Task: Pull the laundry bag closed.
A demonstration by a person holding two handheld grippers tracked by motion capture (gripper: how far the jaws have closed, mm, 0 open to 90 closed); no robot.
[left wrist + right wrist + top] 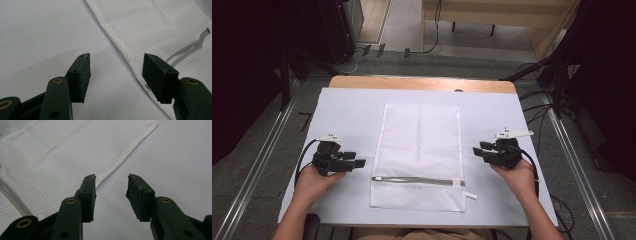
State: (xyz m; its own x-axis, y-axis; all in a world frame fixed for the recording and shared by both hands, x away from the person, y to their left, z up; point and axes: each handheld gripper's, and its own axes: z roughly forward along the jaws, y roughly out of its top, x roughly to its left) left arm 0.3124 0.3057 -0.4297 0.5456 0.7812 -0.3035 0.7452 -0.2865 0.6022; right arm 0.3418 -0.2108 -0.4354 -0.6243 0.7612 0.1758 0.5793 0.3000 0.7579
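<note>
A white mesh laundry bag [419, 150] lies flat in the middle of the table, with a grey zipper [417, 180] across its near end. My left gripper [357, 161] hovers just left of the bag's left edge, open, nothing between its pads. In the left gripper view the bag's mesh [160, 27] and the zipper [192, 47] lie beyond the open jaws. My right gripper [477, 151] sits just right of the bag's right edge, also open and empty. The right gripper view shows the bag's mesh [62, 152] to the left ahead of the parted pads.
The table's white cover [347, 110] leaves a wooden strip [422, 83] bare at the far edge. Rails and cables run on the floor at both sides. A person's hands hold both grippers from the near edge.
</note>
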